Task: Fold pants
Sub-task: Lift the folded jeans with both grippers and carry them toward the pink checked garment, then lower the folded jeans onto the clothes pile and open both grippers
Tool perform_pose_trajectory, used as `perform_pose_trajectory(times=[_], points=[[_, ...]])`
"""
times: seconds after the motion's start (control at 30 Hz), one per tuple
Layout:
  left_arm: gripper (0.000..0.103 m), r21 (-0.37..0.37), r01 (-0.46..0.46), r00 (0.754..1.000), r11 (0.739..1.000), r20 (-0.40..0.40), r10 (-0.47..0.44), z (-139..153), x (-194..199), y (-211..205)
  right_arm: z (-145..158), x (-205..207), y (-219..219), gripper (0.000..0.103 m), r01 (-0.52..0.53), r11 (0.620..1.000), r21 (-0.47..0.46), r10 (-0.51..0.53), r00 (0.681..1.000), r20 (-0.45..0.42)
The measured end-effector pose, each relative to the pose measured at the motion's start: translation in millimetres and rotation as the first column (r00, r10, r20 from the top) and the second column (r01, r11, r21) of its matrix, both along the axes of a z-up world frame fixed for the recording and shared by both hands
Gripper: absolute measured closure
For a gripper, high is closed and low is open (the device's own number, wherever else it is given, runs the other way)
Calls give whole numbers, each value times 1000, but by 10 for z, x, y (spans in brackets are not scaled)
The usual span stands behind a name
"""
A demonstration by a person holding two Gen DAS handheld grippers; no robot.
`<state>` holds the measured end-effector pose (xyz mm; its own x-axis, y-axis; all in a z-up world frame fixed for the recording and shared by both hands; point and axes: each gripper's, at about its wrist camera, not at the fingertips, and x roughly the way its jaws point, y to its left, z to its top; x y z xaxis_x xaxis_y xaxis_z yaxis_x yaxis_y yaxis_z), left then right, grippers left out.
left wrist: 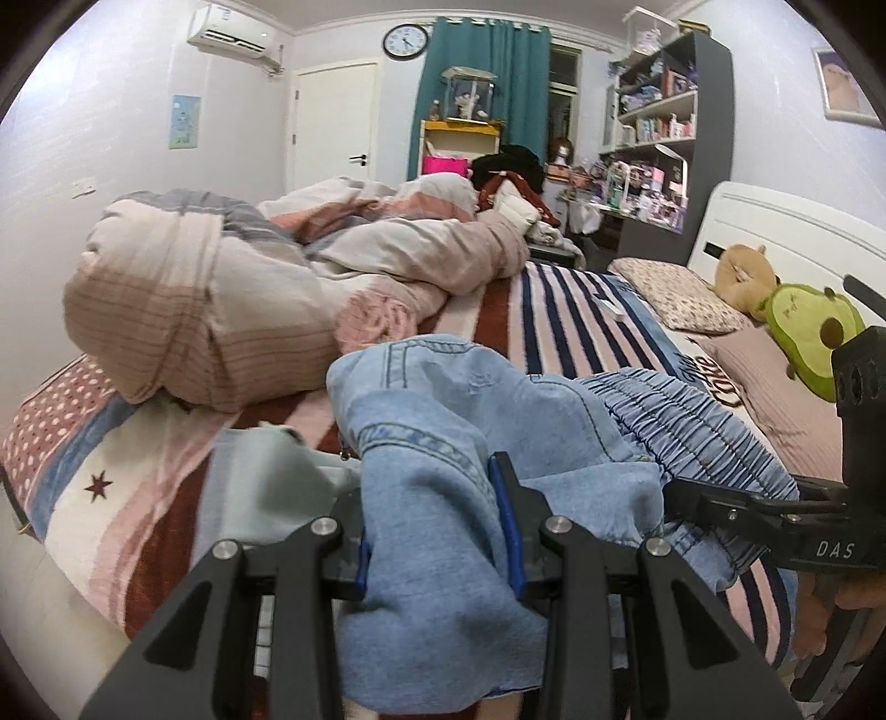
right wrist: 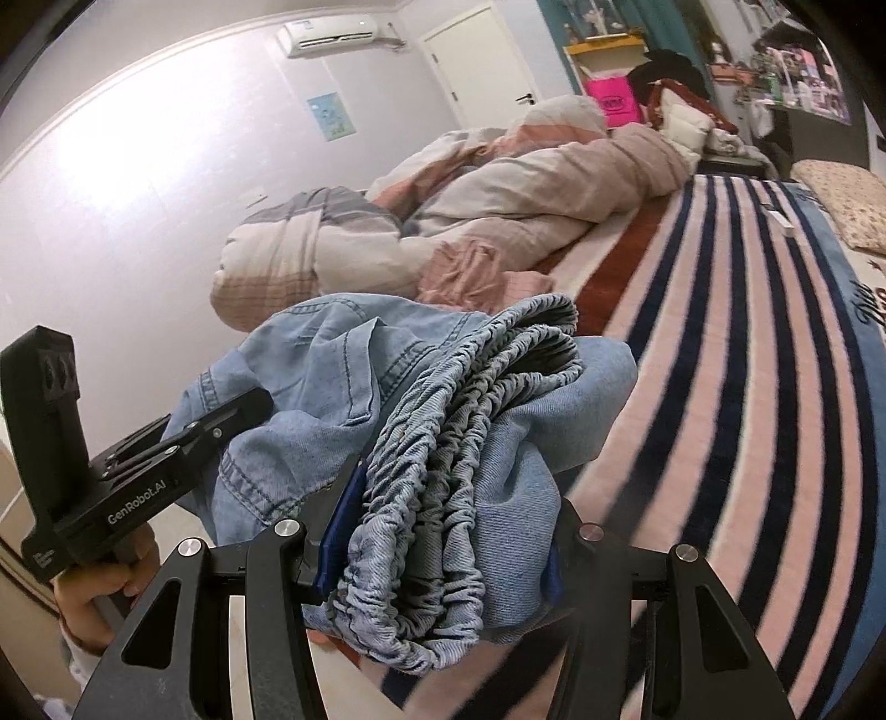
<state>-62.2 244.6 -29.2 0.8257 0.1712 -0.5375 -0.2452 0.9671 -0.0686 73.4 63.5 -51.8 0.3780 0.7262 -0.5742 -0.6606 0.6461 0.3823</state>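
Both grippers were clamped on the same bundle of light-blue denim pants [left wrist: 443, 454], held bunched above the near edge of the bed. In the left wrist view the left gripper [left wrist: 437, 531] had its blue-padded fingers [left wrist: 506, 515] closed on a thick fold of plain denim that hung down between them, and the right gripper [left wrist: 673, 495] came in from the right side, pinching the cloth just below the gathered waistband [left wrist: 681, 410]. The right wrist view showed what the other did not: the right gripper [right wrist: 443, 531] squeezing the ruched elastic waistband [right wrist: 459, 443] itself, doubled over in several layers, with the left gripper [right wrist: 249, 407] entering from the left, tilted upward, its tips buried in denim near a stitched pocket seam. Only there was a hand [right wrist: 105, 587] visible (wrapped round the left tool's handle, low at the frame edge). Beyond the pants lay the striped blanket [right wrist: 720, 360] covering the bed, then a rumpled pink and grey duvet [left wrist: 232, 288] heaped along the far side. Only the left view took in the avocado plush [left wrist: 803, 332] by the headboard, the wall clock [left wrist: 406, 41] and the crowded shelves [left wrist: 659, 122]
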Motion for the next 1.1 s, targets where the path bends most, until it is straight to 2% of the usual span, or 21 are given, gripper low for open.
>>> perform_pose_trajectory(times=[0.43,0.77,0.87,1.0,1.1], points=[[72,-27,-84,996,996,-18,83,-156,-110,773,-114,43,817,55,-94,995,-10,94,995,-20],[72,-17,-44,998,999,-35,43,-326,28,815,-386,159,902,55,-77,996,-39,74,995,-69],[72,-48,-54,998,997,-23,53,-271,11,904,-335,184,912,55,-73,997,-18,72,994,-77],[72,-84,-66,998,994,-5,65,-232,-56,1036,-118,148,1003,55,-88,996,1,88,996,-15],[72,-98,-66,998,993,-8,66,-269,-55,1076,-73,152,1051,55,-96,995,4,96,995,-4]])
